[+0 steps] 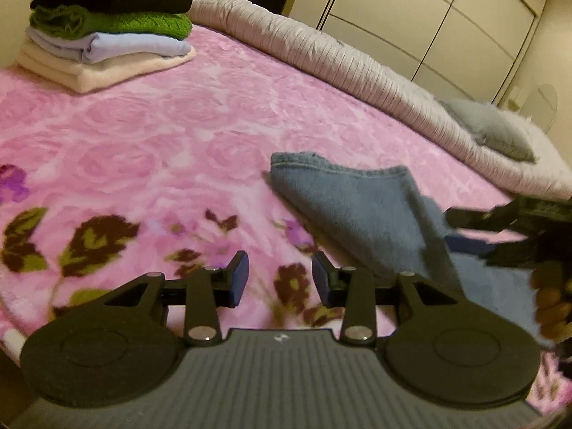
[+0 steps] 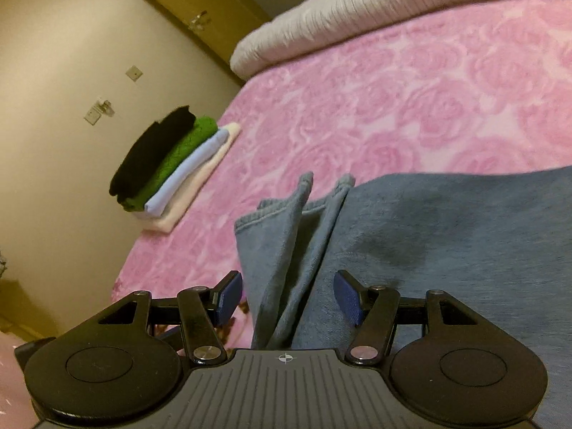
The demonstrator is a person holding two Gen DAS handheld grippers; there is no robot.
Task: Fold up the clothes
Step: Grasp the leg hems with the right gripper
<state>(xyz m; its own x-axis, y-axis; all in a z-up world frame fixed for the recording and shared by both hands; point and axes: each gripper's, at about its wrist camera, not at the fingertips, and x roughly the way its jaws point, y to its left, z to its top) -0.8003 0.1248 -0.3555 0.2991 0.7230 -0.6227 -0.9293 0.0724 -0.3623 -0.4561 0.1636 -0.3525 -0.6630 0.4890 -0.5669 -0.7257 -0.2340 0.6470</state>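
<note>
- The left gripper hangs over the pink rose-patterned blanket, its blue pads apart with nothing between them.
- The right gripper stands wide; folds of the blue-grey garment lie between its pads, but neither pad presses on the cloth.
- The blue-grey garment lies on the pink blanket, partly folded, a hemmed corner raised.
- A stack of folded clothes, black on top, then green, pale blue and cream, sits at the blanket's far edge, well apart from the garment.
- A quilted grey duvet is rolled along the blanket's far side.
</note>
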